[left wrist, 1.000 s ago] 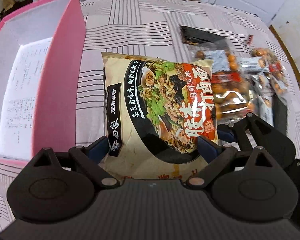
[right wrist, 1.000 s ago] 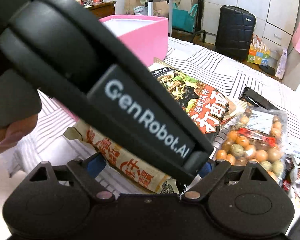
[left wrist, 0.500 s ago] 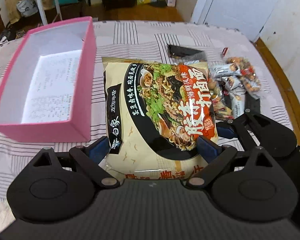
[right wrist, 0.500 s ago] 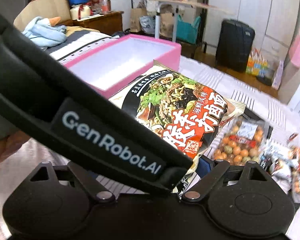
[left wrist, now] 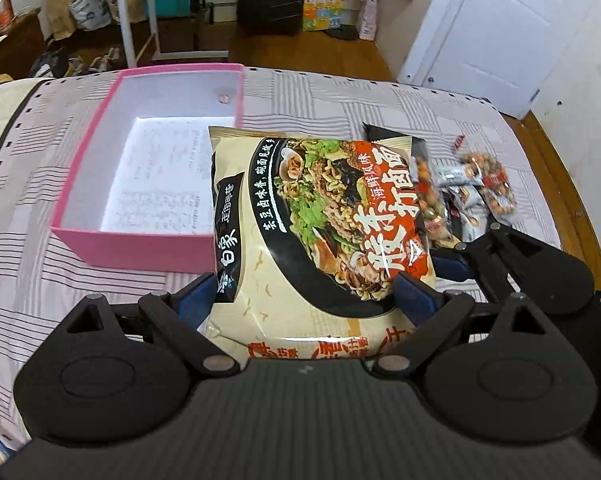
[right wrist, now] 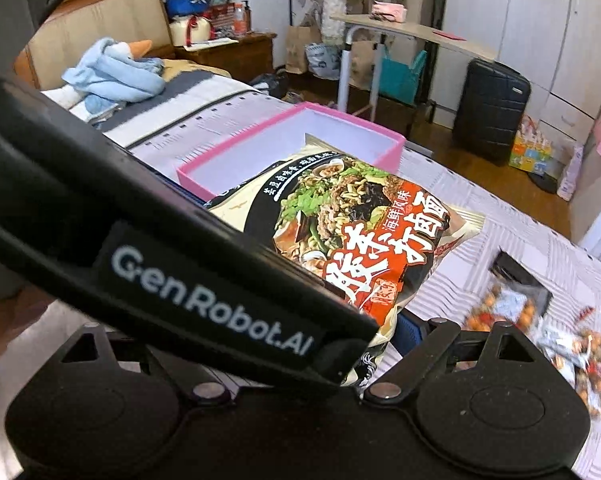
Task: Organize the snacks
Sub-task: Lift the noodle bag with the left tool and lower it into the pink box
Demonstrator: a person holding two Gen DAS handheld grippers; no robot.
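Nearest the lens in the left wrist view, left gripper clamped on the noodle packet, blue pads pressed against its two side edges, jaws spread only as wide as the packet. Packet held face up at frame centre, lifted off the bedspread, its upper left corner overlapping the near right corner of the pink box. Just right of it, right gripper reaching in from the lower right of the frame, one blue pad close beside the packet's right edge; could not tell whether touching or gripping, nor how wide the jaws stood.

In the right wrist view, foreground crossed from upper left to lower centre by the black body of the left gripper, marked "GenRobot.AI", hiding the right tool's left finger. Same noodle packet tilted at centre, over the pink box.

Farther out, right of centre in the left view, loose snack bags of nuts and small wrapped pieces scattered on the striped bedspread, with a black packet partly under the noodle packet. Pink box open, white inside, with printed paper on its floor. Beyond the bed, black suitcase standing on the wooden floor.
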